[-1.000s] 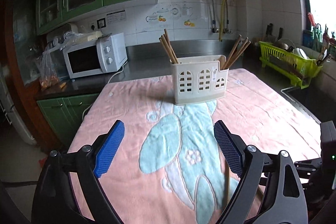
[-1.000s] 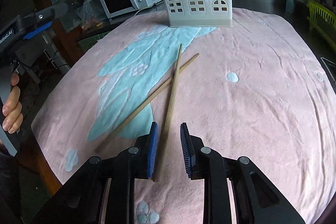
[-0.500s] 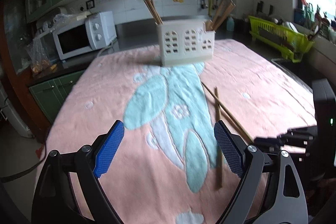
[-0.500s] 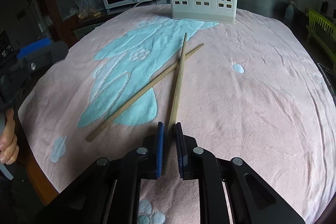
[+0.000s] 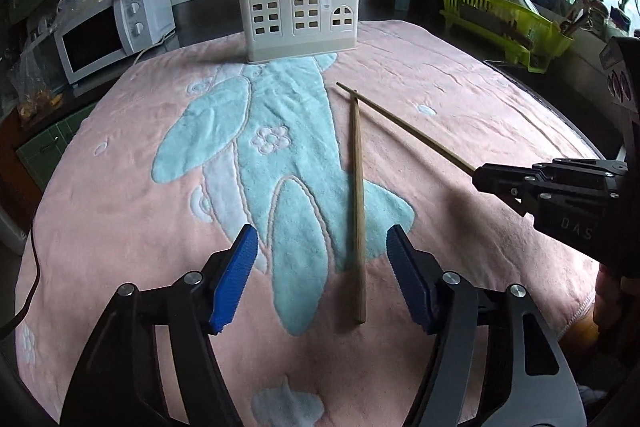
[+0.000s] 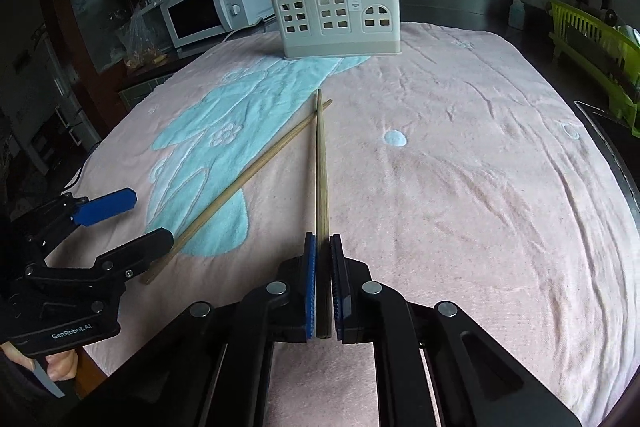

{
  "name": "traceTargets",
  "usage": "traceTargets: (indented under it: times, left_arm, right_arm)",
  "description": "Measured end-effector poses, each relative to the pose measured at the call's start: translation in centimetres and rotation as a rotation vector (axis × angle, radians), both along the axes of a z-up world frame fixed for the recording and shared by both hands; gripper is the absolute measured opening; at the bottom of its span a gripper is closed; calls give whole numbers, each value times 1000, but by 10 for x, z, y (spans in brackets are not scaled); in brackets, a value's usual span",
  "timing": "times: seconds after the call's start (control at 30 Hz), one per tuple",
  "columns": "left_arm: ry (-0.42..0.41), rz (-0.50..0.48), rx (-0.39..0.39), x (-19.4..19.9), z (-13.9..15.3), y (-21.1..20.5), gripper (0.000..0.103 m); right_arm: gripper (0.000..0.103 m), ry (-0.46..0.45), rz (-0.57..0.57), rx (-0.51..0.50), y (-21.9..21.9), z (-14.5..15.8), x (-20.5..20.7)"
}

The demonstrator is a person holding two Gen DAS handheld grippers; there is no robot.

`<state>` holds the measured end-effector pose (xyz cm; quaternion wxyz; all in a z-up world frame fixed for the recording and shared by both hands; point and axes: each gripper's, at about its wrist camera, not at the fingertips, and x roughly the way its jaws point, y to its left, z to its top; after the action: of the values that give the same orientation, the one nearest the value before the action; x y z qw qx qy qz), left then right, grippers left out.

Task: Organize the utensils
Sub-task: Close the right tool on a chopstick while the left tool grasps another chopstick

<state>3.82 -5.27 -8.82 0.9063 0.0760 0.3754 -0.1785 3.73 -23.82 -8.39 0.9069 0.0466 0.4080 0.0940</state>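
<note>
Two wooden chopsticks lie crossed at their far tips on the pink towel (image 5: pixel 440 99). My right gripper (image 6: pixel 323 241) is shut on the near end of one chopstick (image 6: pixel 321 167); in the left wrist view it (image 5: pixel 478 179) shows at the right edge, holding that thin stick (image 5: pixel 404 127). My left gripper (image 5: pixel 321 247) hangs low over the towel, jaws closing, with the other chopstick (image 5: pixel 358 203) between its blue pads and not touched. From the right wrist view, the left gripper (image 6: pixel 150 215) straddles that chopstick (image 6: pixel 248 179). A white utensil holder (image 5: pixel 300 27) (image 6: pixel 336 27) with several chopsticks stands at the far side.
A white microwave (image 5: pixel 104 31) (image 6: pixel 200 13) stands on the counter at the back left. A green dish rack (image 5: pixel 504 19) (image 6: pixel 592 43) is at the right by the sink. The towel's near edge drops off just below both grippers. A hand (image 6: pixel 60 367) holds the left gripper's handle.
My left gripper has dropped toward the towel and tipped down, and its jaws have narrowed around a chopstick. My right gripper has closed fully on the other chopstick.
</note>
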Motion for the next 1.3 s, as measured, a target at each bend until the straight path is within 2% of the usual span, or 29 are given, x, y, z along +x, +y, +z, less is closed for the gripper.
traceTargets:
  times: [0.17,0.23,0.43,0.53,0.8,1.03,1.17,1.3]
  left_arm:
    - [40,-20,-16,6,-7,-8,42]
    - [28,-24,-10,6,-6,-10,41]
    - [63,-55,-4,9,-10,-17,25]
    - [85,-62,9,12,-13,-21,21]
    - [83,-64,33,12,-13,-25,20]
    - [99,-59,34,14,-11,-26,6]
    - [93,-59,26,12,-8,-23,6]
    - [49,-48,1,9,7,-17,6]
  right_arm:
    - [7,10,-38,21,-11,-5,-1]
    - [7,7,-51,26,-13,-6,-3]
    - [7,30,-50,43,-13,-9,-4]
    - [7,40,-46,43,-12,-10,-4]
    - [10,46,-31,35,-9,-11,-8]
    - [7,41,-25,23,-9,-10,-11]
    - [7,16,-29,29,-12,-2,-16]
    - [7,-46,-26,23,-14,18,-23]
